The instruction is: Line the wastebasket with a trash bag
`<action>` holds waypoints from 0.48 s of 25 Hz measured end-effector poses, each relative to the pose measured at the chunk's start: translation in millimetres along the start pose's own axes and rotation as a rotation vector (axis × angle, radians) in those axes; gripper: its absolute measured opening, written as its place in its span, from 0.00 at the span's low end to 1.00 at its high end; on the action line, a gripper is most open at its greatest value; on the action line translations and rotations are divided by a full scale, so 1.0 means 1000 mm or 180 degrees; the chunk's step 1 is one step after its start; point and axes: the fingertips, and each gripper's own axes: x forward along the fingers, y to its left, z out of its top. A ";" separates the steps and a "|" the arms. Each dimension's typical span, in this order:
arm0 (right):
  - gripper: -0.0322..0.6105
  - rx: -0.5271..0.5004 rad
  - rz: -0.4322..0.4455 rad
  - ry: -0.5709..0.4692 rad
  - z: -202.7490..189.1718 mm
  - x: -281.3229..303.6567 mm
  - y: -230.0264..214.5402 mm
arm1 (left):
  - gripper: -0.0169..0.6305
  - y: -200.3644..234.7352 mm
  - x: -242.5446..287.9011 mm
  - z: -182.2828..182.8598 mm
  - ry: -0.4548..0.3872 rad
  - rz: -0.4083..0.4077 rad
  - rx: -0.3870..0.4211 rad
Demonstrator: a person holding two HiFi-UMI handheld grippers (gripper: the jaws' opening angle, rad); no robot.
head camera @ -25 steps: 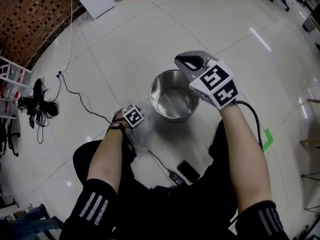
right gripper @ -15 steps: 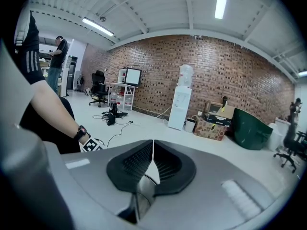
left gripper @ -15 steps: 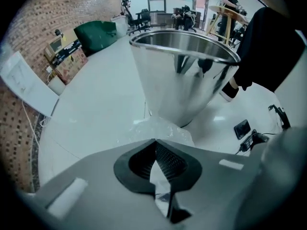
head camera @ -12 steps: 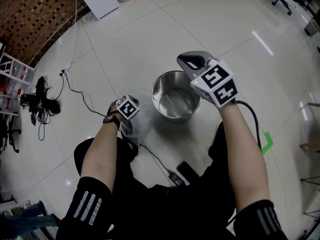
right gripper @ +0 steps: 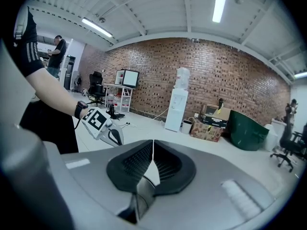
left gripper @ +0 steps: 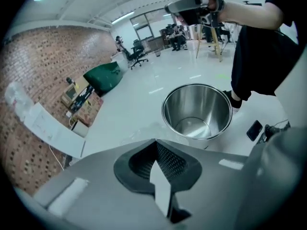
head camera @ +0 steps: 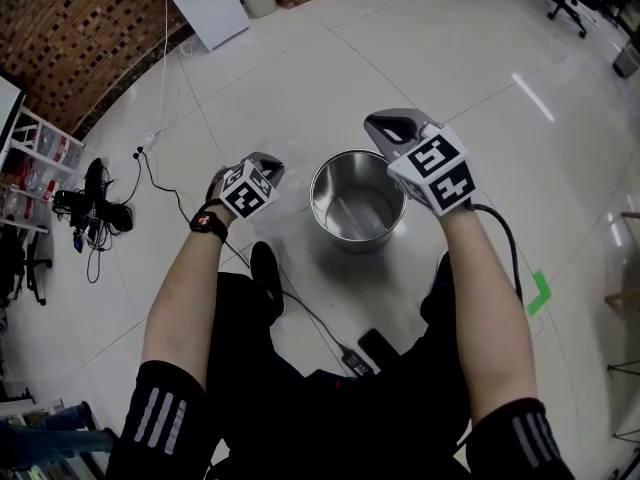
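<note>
Left gripper jaws tight on clear trash bag near wastebasket — right gripper jaws together, empty

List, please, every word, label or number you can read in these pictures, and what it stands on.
No text can be read in any view.
left marker cube, right marker cube: black-and-white square patterns, no letters.
cardboard boxes: print too small to read.
wastebasket: bare steel, no label visible.
trash bag: clear film, no print visible.
</note>
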 end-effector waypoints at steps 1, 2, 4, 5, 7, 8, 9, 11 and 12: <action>0.07 0.0000 -0.0004 -0.0006 0.000 0.000 -0.001 | 0.02 0.002 -0.008 0.011 -0.0049 0.0034 0.0124; 0.07 0.0005 -0.0007 -0.0015 0.001 -0.001 -0.001 | 0.02 0.004 -0.015 0.022 -0.0102 0.0072 0.0231; 0.07 0.0035 -0.0017 -0.0034 0.002 -0.003 -0.004 | 0.02 0.006 -0.030 0.045 -0.0234 0.0143 0.0365; 0.07 0.0054 -0.0030 -0.0040 0.002 -0.004 -0.006 | 0.02 0.005 -0.036 0.057 -0.0309 0.0168 0.0406; 0.07 0.0085 -0.0064 -0.0052 0.001 -0.007 -0.009 | 0.02 -0.001 -0.046 0.081 -0.0466 0.0180 0.0470; 0.07 0.0091 -0.0071 -0.0063 0.001 -0.007 -0.010 | 0.02 -0.006 -0.050 0.092 -0.0543 0.0174 0.0503; 0.07 0.0090 -0.0074 -0.0076 0.002 -0.007 -0.010 | 0.02 -0.011 -0.053 0.102 -0.0614 0.0165 0.0536; 0.07 0.0089 -0.0077 -0.0103 0.004 -0.006 -0.011 | 0.02 -0.023 -0.055 0.119 -0.0736 0.0131 0.0601; 0.07 0.0095 -0.0080 -0.0113 0.005 -0.006 -0.012 | 0.02 -0.030 -0.055 0.126 -0.0786 0.0102 0.0643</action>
